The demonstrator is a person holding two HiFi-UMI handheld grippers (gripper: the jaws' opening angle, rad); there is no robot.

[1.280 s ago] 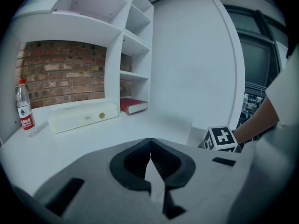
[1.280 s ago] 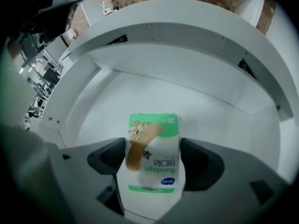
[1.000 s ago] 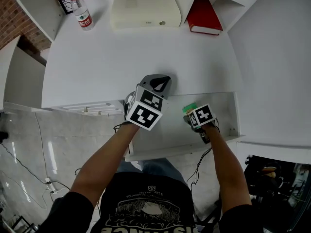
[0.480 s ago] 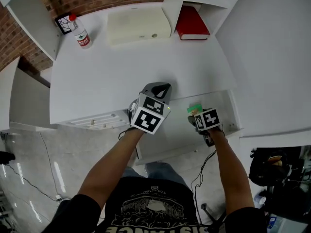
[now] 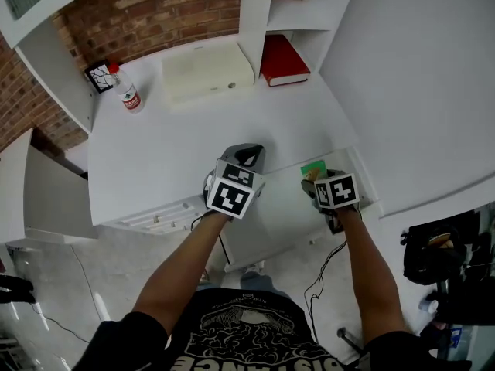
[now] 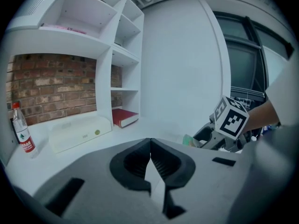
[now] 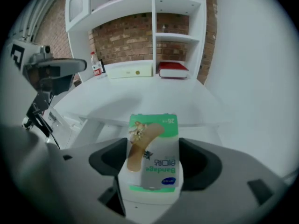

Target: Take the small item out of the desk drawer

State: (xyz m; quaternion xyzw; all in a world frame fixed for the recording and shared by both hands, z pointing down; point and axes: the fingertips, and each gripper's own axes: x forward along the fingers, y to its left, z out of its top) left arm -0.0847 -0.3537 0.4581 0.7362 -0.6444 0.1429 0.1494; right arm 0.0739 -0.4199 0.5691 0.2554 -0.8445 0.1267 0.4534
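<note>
Desk (image 7: 140, 97) behind, bandage box (image 7: 152, 157) between jaws

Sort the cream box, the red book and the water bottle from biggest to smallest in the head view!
1. cream box
2. red book
3. water bottle
All three sit at the far end of the desk, so the order is fair.

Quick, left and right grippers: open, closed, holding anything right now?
Left gripper: closed, nothing between its jaws.
Right gripper: closed on the bandage box.
</note>
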